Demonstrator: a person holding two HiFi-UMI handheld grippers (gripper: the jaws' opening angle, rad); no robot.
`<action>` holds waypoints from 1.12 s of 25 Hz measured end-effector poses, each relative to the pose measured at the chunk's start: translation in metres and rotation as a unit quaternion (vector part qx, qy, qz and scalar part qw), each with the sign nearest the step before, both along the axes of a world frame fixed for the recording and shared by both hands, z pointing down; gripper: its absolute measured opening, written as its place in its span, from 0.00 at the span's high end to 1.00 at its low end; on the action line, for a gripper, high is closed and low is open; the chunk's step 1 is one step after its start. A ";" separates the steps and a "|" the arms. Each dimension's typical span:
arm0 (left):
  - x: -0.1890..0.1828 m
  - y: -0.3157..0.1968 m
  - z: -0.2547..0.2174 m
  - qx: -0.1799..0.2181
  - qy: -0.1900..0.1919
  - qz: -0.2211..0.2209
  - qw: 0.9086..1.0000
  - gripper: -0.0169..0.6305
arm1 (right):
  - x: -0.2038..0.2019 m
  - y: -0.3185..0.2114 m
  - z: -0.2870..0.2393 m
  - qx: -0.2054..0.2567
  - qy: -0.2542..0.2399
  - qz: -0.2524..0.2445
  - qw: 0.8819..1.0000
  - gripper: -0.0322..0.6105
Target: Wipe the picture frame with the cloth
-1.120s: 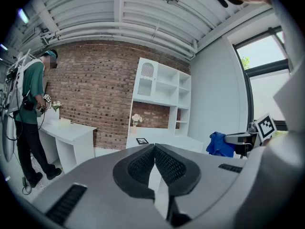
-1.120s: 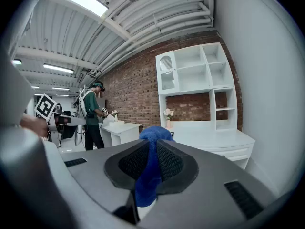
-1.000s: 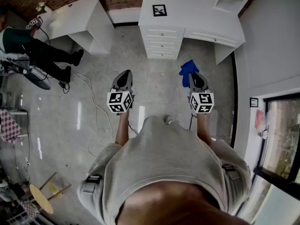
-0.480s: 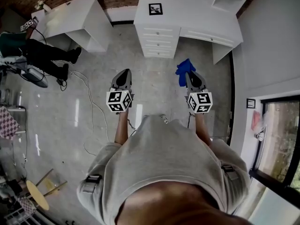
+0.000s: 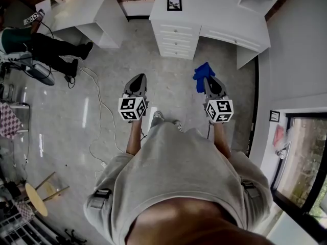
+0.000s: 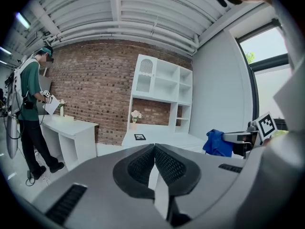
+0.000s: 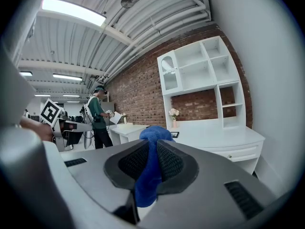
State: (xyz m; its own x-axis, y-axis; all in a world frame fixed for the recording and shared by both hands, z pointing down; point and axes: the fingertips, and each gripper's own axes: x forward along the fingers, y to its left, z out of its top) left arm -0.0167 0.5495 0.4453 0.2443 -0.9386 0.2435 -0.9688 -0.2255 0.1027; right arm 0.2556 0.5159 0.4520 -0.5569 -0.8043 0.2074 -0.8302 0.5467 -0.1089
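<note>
A small black picture frame (image 5: 174,4) lies flat on the white desk (image 5: 214,11) ahead, seen also as the picture frame (image 6: 139,137) in the left gripper view. My right gripper (image 5: 206,81) is shut on a blue cloth (image 5: 203,74), which bulges out between its pads as the blue cloth (image 7: 148,168). My left gripper (image 5: 137,82) is held level beside it over the floor, shut with nothing between its jaws. Both grippers hang well short of the desk.
A second white desk (image 5: 82,11) stands at the left with a person (image 5: 36,47) beside it. A white shelf unit (image 6: 164,87) rises behind the main desk. Cables (image 5: 99,111) trail across the grey floor. A wall and window (image 5: 301,152) run along the right.
The whole view has shifted slightly; the desk sits a touch further right and lower. Both grippers keep the same pose, the cloth still held.
</note>
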 end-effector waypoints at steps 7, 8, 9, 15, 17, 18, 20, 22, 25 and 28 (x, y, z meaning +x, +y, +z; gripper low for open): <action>0.002 -0.014 0.003 -0.004 0.002 0.006 1.000 0.95 | 0.002 -0.007 0.006 -0.007 0.001 0.005 1.000 0.85; 0.002 -0.017 0.004 -0.004 0.003 0.008 1.000 0.95 | 0.001 -0.010 0.007 -0.007 0.002 0.006 1.000 0.85; 0.002 -0.021 0.005 -0.004 0.003 0.010 1.000 0.95 | 0.001 -0.013 0.008 -0.007 0.002 0.008 1.000 0.85; 0.002 -0.053 0.014 -0.005 0.011 0.022 1.000 0.95 | 0.000 -0.036 0.013 -0.009 0.010 0.018 1.000 0.85; -0.001 -0.068 0.015 -0.004 0.014 0.026 1.000 0.95 | -0.003 -0.050 0.013 -0.008 0.013 0.022 1.000 0.85; -0.003 -0.077 0.016 -0.003 0.015 0.028 0.999 0.95 | -0.006 -0.058 0.012 -0.007 0.015 0.023 1.000 0.85; -0.009 -0.096 0.016 -0.001 0.019 0.031 0.999 0.95 | -0.011 -0.076 0.010 -0.003 0.019 0.027 0.999 0.85; -0.017 -0.116 0.015 0.002 0.023 0.033 0.999 0.95 | -0.019 -0.096 0.007 0.000 0.021 0.030 0.999 0.85; -0.031 -0.148 0.011 0.005 0.028 0.036 0.999 0.95 | -0.034 -0.125 0.001 0.005 0.024 0.032 0.999 0.85; -0.044 -0.179 0.005 0.010 0.030 0.041 0.999 0.95 | -0.047 -0.154 -0.006 0.009 0.030 0.041 0.999 0.85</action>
